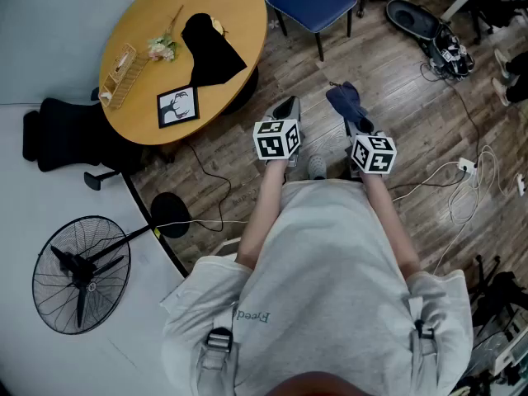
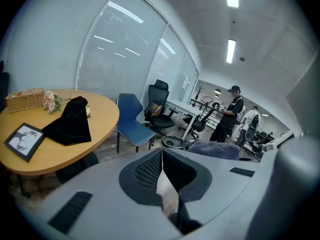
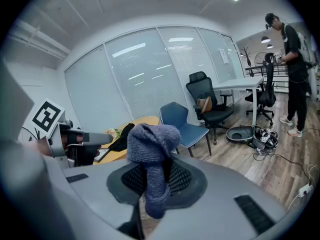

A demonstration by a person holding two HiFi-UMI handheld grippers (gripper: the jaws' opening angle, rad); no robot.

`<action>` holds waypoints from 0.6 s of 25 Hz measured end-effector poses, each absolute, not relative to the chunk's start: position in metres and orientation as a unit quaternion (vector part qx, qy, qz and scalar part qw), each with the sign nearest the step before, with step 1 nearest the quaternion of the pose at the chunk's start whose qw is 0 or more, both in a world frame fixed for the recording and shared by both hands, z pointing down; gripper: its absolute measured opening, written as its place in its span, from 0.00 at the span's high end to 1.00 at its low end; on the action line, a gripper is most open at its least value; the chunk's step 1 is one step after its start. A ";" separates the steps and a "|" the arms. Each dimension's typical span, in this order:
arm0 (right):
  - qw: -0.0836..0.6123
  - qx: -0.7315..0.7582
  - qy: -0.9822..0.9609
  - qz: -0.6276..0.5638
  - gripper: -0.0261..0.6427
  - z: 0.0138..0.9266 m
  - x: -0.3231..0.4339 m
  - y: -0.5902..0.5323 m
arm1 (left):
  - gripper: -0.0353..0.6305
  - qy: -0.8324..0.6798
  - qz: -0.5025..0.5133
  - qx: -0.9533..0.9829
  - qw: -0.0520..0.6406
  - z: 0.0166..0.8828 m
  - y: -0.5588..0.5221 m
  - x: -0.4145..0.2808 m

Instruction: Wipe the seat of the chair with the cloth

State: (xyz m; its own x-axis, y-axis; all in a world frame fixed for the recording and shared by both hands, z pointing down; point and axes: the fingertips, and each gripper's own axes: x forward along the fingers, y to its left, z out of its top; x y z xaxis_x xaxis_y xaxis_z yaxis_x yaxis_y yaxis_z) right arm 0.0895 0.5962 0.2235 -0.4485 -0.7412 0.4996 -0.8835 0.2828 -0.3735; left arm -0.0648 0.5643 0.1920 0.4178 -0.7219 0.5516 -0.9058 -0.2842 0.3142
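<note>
Gripping one cloth (image 3: pixel 151 143), a blue-grey knitted bundle bunched above the jaws and drooping between them, my right gripper (image 1: pixel 356 124) holds it over the wood floor, short of the one blue chair (image 1: pixel 312 0). My left gripper (image 2: pixel 161 156) is closed and empty.

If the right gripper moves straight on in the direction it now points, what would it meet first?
Most likely the blue chair: the right gripper, shut on the cloth, points about at its seat, and only bare wooden floor shows between. Depth is hard to judge.
</note>
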 end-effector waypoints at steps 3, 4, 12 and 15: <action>0.117 0.512 -0.794 0.308 0.86 0.224 0.089 0.595 | 0.91 -0.518 0.152 0.787 0.300 0.191 0.563 -0.065; 0.118 0.512 -0.794 0.307 0.86 0.224 0.089 0.596 | 0.91 -0.518 0.152 0.787 0.300 0.190 0.563 -0.065; 0.117 0.528 -0.784 0.303 0.86 0.221 0.098 0.600 | 0.91 -0.513 0.143 0.786 0.313 0.194 0.568 -0.062; 0.119 0.527 -0.782 0.311 0.86 0.228 0.107 0.602 | 0.91 -0.510 0.141 0.783 0.326 0.204 0.565 -0.054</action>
State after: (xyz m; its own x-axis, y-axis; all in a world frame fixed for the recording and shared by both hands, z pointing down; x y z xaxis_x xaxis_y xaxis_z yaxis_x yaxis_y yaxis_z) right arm 0.1072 0.6019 0.2281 -0.4156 -0.7502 0.5143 -0.8986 0.2510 -0.3600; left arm -0.0539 0.5650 0.2037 0.4393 -0.7074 0.5537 -0.8913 -0.2661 0.3671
